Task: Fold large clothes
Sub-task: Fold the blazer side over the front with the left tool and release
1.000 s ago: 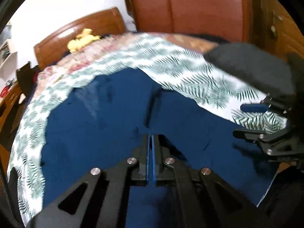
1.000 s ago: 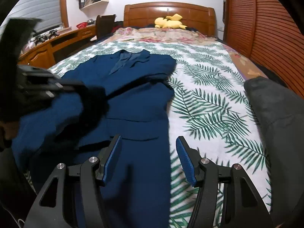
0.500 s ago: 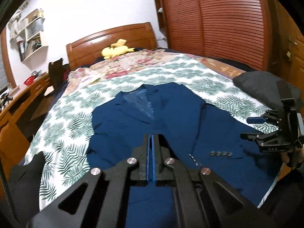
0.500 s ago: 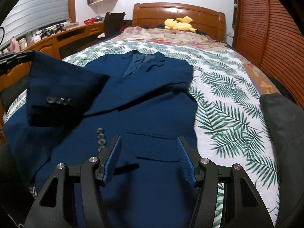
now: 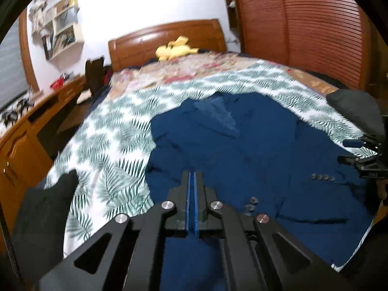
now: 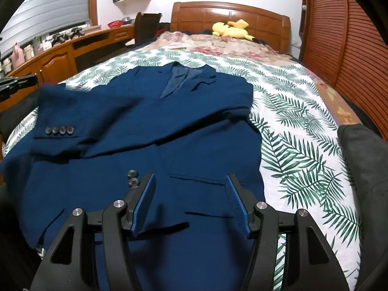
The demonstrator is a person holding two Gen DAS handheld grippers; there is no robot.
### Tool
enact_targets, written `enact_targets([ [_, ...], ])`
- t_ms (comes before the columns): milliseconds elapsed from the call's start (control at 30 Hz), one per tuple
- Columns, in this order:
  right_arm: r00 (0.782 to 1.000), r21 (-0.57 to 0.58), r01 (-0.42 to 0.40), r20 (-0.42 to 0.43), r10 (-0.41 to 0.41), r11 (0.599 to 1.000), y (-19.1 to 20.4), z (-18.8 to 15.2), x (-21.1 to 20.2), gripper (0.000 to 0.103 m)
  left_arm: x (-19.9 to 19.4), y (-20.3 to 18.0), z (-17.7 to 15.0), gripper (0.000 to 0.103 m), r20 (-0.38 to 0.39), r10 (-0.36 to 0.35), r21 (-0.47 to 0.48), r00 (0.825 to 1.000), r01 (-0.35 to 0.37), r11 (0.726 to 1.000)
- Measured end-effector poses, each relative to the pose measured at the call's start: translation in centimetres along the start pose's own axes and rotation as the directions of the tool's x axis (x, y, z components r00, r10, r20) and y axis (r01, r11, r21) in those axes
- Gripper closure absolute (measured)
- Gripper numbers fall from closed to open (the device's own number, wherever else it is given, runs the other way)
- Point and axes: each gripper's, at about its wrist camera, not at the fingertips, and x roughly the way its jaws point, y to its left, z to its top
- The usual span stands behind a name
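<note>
Blue jacket [image 6: 150, 131] lies spread on the leaf-print bed [image 6: 303, 150], one sleeve [image 6: 80, 121] folded across its chest. We see our left tongs [image 5: 192, 181] clenched empty above it, our right tongs [image 6: 189, 194] released over its pocket.

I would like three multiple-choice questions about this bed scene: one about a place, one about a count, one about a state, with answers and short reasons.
1. Where does the yellow plush toy lie?
A. by the headboard
B. on the jacket
C. on the desk

2. How many buttons show on the folded sleeve cuff?
A. two
B. four
C. six

3. How do the right gripper's jaws stand?
A. shut on the sleeve
B. shut, empty
C. open, empty

Answers:
1 A: the yellow plush toy rests against the headboard.
2 B: four buttons in a row on the sleeve cuff.
3 C: the right gripper has its jaws apart above the blue jacket.
</note>
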Motion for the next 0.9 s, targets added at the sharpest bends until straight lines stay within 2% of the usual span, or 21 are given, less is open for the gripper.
enact_targets([
  [100, 1.0, 0.0, 0.003, -0.006, -0.003, 1.0, 0.0, -0.1, 0.1, 0.043, 0.6, 1.1, -1.2, 0.1, -0.043, -0.061, -0.055, 0.997, 0.059, 0.997],
  [233, 1.0, 0.003, 0.004, -0.007, -0.004, 1.0, -0.1, -0.3, 0.1, 0.043, 0.6, 0.4, -3.1, 0.091, -0.061, -0.066, -0.024, 0.996, 0.065, 0.998],
  [333, 1.0, 0.002, 0.003, -0.012, -0.003, 1.0, -0.2, -0.4, 0.2, 0.043, 0.5, -0.2, -5.0, 0.086, -0.086, -0.102, -0.029, 0.991, 0.099, 0.995],
  [633, 1.0, -0.005, 0.005, -0.019, -0.005, 1.0, -0.1, -0.6, 0.4, 0.043, 0.2, -2.7, -8.5, 0.08, -0.136, -0.204, -0.043, 0.969, 0.2, 0.979],
  [800, 1.0, -0.006, 0.002, -0.024, -0.002, 1.0, -0.1, -0.7, 0.4, 0.043, 0.9, -4.2, -8.5, 0.08, -0.148, -0.213, -0.024, 0.966, 0.212, 0.977],
  [900, 1.0, -0.003, -0.004, -0.023, 0.004, 1.0, 0.0, -0.7, 0.4, 0.043, 1.2, -4.6, -8.5, 0.08, -0.143, -0.193, -0.014, 0.971, 0.193, 0.981],
])
